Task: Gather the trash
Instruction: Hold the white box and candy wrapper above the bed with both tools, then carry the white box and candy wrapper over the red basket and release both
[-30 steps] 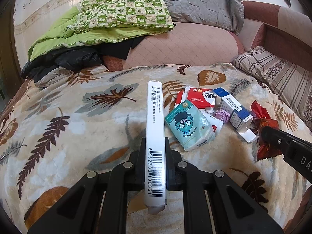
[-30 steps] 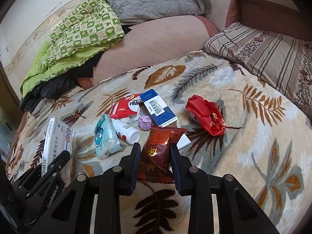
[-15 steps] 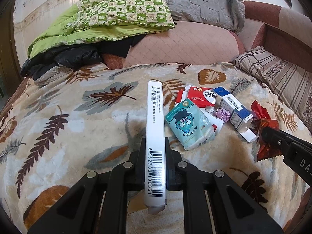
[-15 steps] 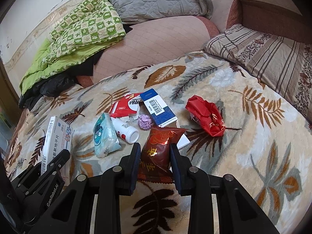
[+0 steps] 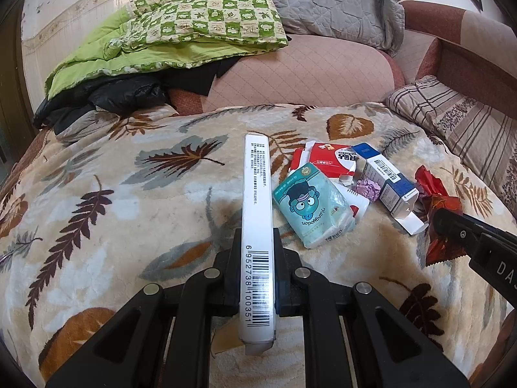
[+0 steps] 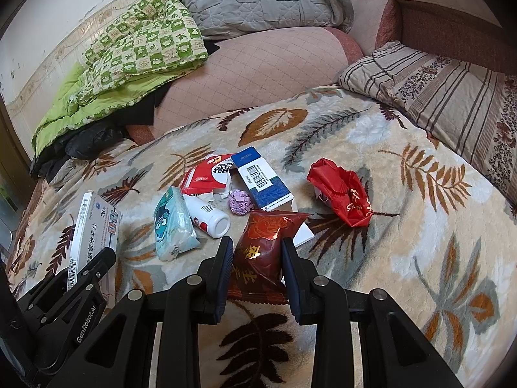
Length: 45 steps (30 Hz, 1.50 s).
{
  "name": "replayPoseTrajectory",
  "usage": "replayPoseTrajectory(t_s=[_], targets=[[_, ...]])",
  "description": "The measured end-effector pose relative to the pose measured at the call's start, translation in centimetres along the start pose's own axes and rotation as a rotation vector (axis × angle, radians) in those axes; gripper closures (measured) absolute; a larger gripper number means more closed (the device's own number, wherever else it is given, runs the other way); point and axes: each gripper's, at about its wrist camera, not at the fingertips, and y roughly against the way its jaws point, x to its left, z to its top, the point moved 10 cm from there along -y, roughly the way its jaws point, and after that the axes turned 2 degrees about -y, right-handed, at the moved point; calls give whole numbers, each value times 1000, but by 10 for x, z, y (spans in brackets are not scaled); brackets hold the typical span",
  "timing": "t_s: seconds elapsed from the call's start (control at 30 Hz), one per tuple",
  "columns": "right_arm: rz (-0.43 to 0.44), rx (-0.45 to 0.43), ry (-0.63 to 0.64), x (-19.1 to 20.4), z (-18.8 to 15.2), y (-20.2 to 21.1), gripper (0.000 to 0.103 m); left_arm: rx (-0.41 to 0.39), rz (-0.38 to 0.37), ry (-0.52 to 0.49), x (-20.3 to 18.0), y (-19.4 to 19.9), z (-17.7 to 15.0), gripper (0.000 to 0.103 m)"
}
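Observation:
My left gripper (image 5: 257, 242) is shut on a long white medicine box (image 5: 257, 213) with a barcode, held above the leaf-patterned blanket; it also shows in the right wrist view (image 6: 93, 236). My right gripper (image 6: 257, 249) is shut on a dark red snack bag (image 6: 263, 245), seen at the right in the left wrist view (image 5: 442, 226). On the blanket lie a teal tissue pack (image 6: 173, 223), a white bottle (image 6: 208, 215), a torn red-white box (image 6: 210, 174), a blue-white box (image 6: 263, 177), a purple paper ball (image 6: 240, 202) and a crumpled red bag (image 6: 342, 190).
The blanket (image 5: 97, 213) covers a bed. A pink bolster (image 5: 300, 74), a green quilt (image 5: 181, 29), a grey quilt (image 5: 329, 3) and black clothes (image 5: 106, 97) lie at the back. A striped pillow (image 6: 446, 97) lies at the right.
Both views have shifted very slightly. Both grippers still hold their items in about the same place.

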Motion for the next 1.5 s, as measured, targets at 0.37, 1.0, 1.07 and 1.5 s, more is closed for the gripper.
replayPoseTrajectory(t_s=[0.37, 1.0, 1.07, 1.5], targets=[[2, -1, 5, -1, 1, 0, 71, 0, -2, 1, 0, 1, 1, 90], [-24, -53, -29, -8, -4, 37, 71, -70, -108, -17, -8, 69, -10, 90], [-31, -68, -29, -9, -9, 51, 71, -74, -128, -28, -9, 86, -18, 90], [-74, -116, -45, -33, -65, 126, 71, -51, -185, -110, -22, 150, -65, 90]])
